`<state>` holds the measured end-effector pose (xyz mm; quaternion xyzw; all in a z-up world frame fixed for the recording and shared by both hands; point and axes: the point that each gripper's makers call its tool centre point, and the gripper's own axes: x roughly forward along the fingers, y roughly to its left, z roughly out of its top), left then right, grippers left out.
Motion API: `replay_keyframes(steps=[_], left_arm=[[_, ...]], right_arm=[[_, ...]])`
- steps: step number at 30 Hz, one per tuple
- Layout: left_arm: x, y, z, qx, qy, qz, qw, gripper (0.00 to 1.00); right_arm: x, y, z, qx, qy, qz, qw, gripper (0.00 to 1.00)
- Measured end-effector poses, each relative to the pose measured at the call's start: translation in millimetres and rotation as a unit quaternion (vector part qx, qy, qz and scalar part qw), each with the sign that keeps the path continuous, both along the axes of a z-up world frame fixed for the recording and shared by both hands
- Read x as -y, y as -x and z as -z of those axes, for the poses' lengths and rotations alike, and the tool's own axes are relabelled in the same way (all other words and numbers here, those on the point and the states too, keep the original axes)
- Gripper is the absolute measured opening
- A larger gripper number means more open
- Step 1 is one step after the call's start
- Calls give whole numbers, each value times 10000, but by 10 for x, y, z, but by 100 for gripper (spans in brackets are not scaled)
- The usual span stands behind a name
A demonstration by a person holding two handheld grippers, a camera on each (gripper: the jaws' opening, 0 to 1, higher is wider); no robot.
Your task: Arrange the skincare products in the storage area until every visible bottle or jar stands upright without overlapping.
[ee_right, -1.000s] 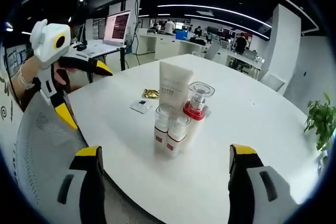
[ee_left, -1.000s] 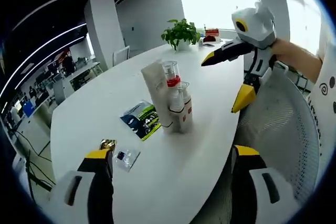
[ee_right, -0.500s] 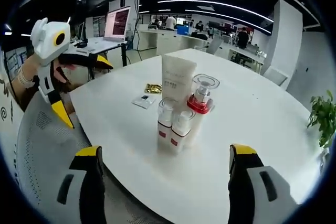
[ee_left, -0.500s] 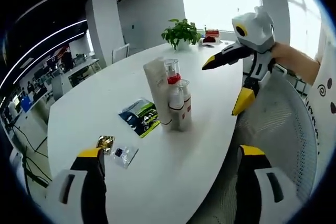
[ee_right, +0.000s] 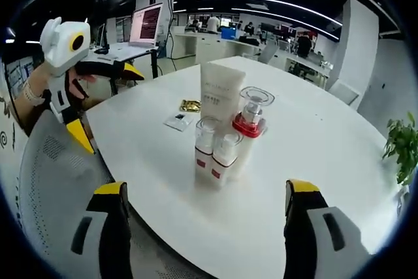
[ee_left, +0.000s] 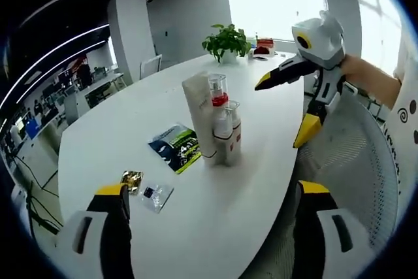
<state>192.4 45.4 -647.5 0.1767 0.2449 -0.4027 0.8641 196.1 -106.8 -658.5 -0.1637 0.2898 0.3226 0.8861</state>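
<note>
Four skincare products standing upright in a tight cluster on the white table (ee_left: 104, 135), ahead of and between the left gripper's (ee_left: 212, 194) yellow-tipped fingers (ee_left: 112, 191) in the left gripper view: a white tube (ee_left: 198, 117) on its cap, a red-collared pump bottle (ee_left: 217, 98) with a clear cap just behind it, and two small clear-capped bottles (ee_left: 227, 136) touching side by side in front. Whether the four actually touch one another: hard to tell. Beyond the left finger, a green and dark leaflet (ee_left: 175, 148) lying flat beside the cluster; nearer that finger, a clear sachet (ee_left: 154, 194) and a gold foil packet (ee_left: 132, 178). Farther along the table, a potted plant (ee_left: 225, 40). Right of the cluster, the right gripper (ee_left: 289, 106) held in a hand over a mesh chair back (ee_left: 356, 161), fingers spread wide, holding nothing.

In the right gripper view, the same cluster between that gripper's fingers (ee_right: 111, 191), well ahead of them; both fingers far apart and empty. Left gripper's fingers likewise spread wide, empty.
</note>
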Motion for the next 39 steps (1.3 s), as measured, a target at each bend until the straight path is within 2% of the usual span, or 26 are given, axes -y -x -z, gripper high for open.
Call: replay_keyframes(steps=[8,12,14,16,18,21,27,30,33,37,39], left_arm=[[-21,-36,30,-68,85,-39,9999,99],[-55,-76,51,-78,24,-42,10000,99],[-67,-101,51,-68,12,-33,10000,99],[-78,-135,50,-54,31,-58,10000,99],[-86,-158,62,-66,24,-72,9999,99],[-95,-169,72,-67,-6,-64,10000,99],[-126,-222,89,-112,10,-69,9999,99],[-138,-267,108,-146,-7,-57,9999,99],[-66,-262,94,-172,21,-44,9998,99],[-30,-288,65,-160,-40,-13,9999,99],[-20,-319,49,-164,-20,-11,9999,99]], right_arm=[[88,-112,-34,-4,-175,108,9998,95],[169,-203,-118,100,-322,194,9992,86],[182,-208,-155,188,-295,1,9994,78],[231,-254,-186,235,-395,25,9989,66],[282,-292,-180,150,-476,78,9987,60],[380,-351,-194,211,-336,57,9992,48],[495,-505,-255,183,-563,169,9981,35],[538,-598,-239,155,-620,244,9977,32],[552,-710,-228,85,-740,307,9968,26],[558,-852,-251,134,-703,373,9967,26],[526,-910,-256,95,-857,374,9956,23]])
